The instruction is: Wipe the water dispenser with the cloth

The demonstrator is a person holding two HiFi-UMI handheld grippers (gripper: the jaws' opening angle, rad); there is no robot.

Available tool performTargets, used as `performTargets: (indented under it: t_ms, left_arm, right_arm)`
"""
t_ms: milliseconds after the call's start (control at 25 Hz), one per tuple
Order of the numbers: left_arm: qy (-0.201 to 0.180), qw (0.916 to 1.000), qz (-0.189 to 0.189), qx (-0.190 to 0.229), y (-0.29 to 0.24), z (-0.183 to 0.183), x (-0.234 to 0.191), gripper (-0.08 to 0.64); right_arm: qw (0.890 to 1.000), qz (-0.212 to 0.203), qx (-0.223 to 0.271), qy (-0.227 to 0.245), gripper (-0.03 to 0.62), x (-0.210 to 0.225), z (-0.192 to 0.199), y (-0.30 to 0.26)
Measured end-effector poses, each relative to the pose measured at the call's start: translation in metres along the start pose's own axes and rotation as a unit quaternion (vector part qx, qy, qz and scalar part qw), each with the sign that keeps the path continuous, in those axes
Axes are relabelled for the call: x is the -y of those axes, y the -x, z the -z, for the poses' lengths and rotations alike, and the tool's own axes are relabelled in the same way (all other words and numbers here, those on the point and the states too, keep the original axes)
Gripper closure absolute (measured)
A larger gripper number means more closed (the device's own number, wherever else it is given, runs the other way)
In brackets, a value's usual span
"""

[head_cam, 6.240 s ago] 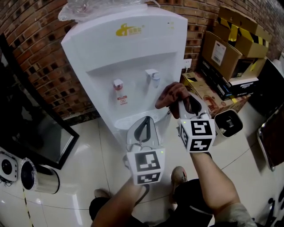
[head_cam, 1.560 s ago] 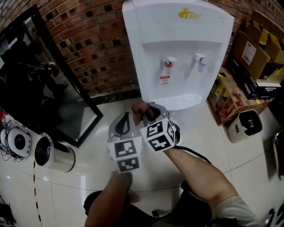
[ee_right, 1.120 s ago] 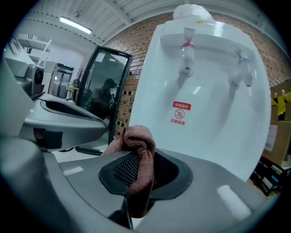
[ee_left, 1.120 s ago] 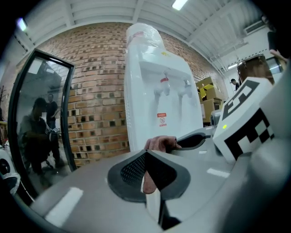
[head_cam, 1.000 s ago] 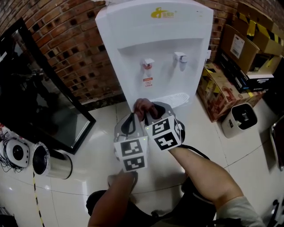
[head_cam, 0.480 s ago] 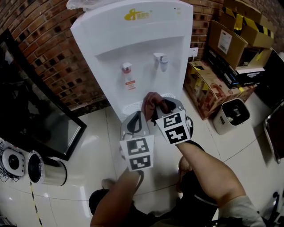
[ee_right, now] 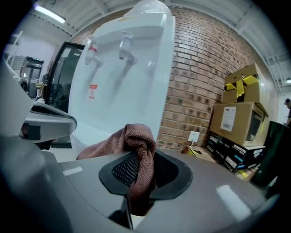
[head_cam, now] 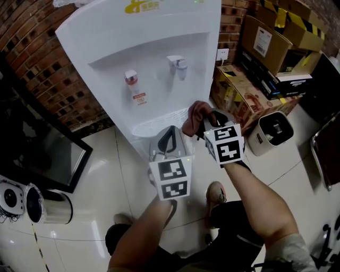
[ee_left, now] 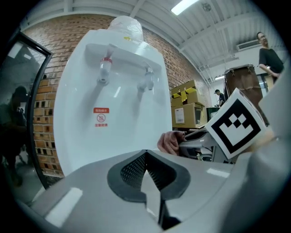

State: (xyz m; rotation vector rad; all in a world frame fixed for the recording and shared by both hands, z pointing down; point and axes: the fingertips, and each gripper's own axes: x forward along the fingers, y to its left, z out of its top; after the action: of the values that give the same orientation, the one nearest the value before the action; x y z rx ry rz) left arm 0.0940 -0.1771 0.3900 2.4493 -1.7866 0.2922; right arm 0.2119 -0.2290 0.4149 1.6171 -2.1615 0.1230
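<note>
Right gripper (head_cam: 206,120) pinched the reddish-brown terry cloth (head_cam: 194,111), left gripper (head_cam: 169,139) sat closed, empty. Best bet was pressing it flat on the white plastic water dispenser (head_cam: 151,64).

A red-brown brick wall (head_cam: 48,69) runs along the far side, with a white socket (head_cam: 222,54) low on it at right. The floor (head_cam: 101,175) is glossy pale tile. Cardboard boxes (head_cam: 271,37) are stacked at far right, a dark glass panel (head_cam: 37,154) stands at left, and a strip light (ee_left: 184,6) glows overhead

Cardboard boxes (head_cam: 268,45) beside water dispenser (head_cam: 154,61)
</note>
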Motion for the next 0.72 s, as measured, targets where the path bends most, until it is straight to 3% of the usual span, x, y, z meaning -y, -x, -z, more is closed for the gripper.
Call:
performTargets:
  t_ms: [280,560,720]
  left_arm:
    - [-0.007,0.9995,0.029,-0.008,-0.015,0.008,0.034,0.560]
    - [-0.025,0.9993,0.027,-0.002,-0.007,0.004,0.030,0.560]
    - [-0.020,0.9998,-0.002,0.005,0.019,-0.006,-0.007,0.560]
  right_arm:
    - [0.998,0.045,-0.039,-0.017,0.503,0.042,0.030,-0.010]
    - [0.999,0.016,-0.037,-0.009,0.502,0.031,0.031,-0.001]
    - [0.998,-0.005,0.007,-0.057,0.502,0.013,0.002,0.030]
